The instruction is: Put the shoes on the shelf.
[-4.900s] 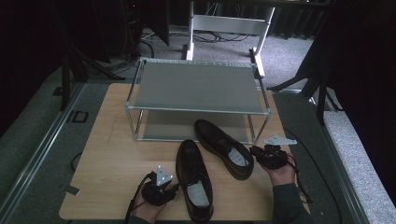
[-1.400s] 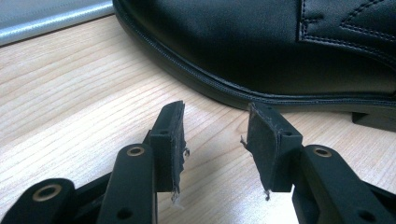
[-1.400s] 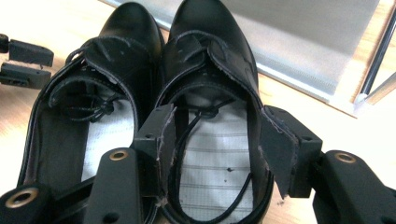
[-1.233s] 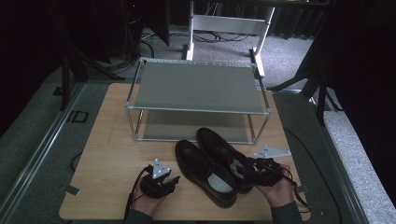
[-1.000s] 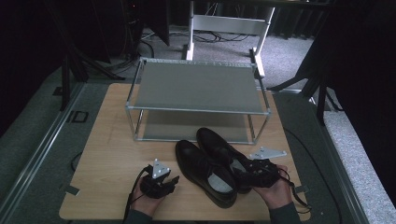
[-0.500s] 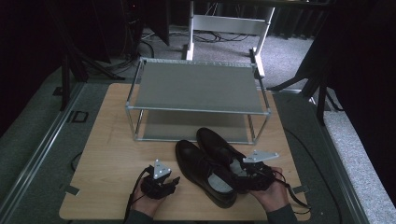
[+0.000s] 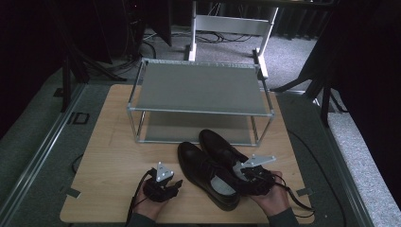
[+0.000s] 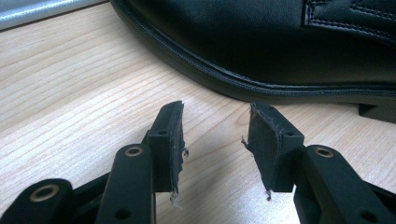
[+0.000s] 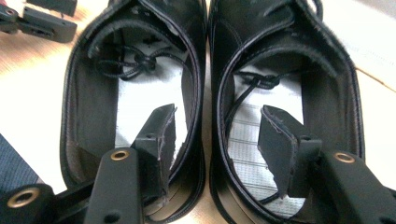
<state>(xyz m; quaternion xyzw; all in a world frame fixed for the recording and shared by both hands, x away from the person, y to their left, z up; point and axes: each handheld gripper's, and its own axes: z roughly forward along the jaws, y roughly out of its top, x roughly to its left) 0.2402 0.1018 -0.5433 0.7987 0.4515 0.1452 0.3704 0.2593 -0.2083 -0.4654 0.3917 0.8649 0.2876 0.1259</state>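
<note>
Shoes are set side by side at about six o'clock on the wooden table, the left shoe touching the right shoe. One jaw of the right gripper is placed inside each shoe, astride their adjoining walls, not yet clamped. The left gripper is held open, empty, at nine o'clock of the left shoe. A metal rack is seen at twelve o'clock.

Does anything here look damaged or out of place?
The pads on the left hand-held gripper are frayed at the edges, with loose threads hanging. Otherwise nothing odd: the two shoes sit neatly side by side on the table.
</note>
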